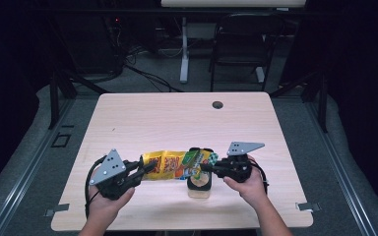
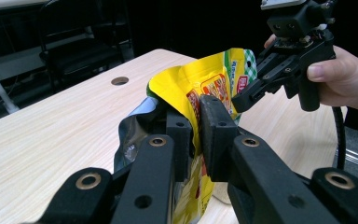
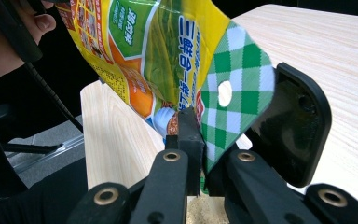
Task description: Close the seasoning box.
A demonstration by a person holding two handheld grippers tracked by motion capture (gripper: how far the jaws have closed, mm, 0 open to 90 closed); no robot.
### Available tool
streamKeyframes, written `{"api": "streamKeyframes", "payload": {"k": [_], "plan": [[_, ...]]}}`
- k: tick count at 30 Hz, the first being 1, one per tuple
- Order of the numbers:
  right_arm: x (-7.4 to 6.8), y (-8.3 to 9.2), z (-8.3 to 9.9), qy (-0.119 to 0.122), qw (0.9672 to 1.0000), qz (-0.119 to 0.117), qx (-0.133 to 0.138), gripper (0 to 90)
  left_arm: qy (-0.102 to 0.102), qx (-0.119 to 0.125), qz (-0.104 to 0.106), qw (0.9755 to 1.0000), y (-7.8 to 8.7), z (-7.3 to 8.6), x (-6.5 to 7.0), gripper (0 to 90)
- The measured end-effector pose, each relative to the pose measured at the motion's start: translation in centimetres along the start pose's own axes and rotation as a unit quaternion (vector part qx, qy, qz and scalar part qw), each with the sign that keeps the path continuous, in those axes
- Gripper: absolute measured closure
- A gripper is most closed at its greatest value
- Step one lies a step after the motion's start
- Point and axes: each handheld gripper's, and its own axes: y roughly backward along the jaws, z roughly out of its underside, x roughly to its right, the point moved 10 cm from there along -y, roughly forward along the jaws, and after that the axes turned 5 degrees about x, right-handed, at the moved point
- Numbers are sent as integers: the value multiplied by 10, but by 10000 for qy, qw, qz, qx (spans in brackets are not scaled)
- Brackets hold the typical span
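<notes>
Under yellow pouch (image 1: 177, 164), black container (image 1: 200, 181) half hidden

Pale wooden table (image 1: 142, 118) with a cable hole (image 1: 217, 104), a small tub (image 1: 200, 184) on it.

Wooden table (image 1: 152, 118) with round hole (image 1: 217, 104); black chair (image 1: 241, 39) behind; possibly small container (image 1: 199, 184) on table.

Yellow snack bag (image 3: 168, 51), white non-Latin print, too blurry to read
</notes>
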Motion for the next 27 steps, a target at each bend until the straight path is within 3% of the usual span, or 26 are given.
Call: {"api": "streamKeyframes", "payload": {"k": [27], "plan": [[1,1,1,-9,10000,10,-26,881,26,79,47,10000,-2,-3,2,843]]}}
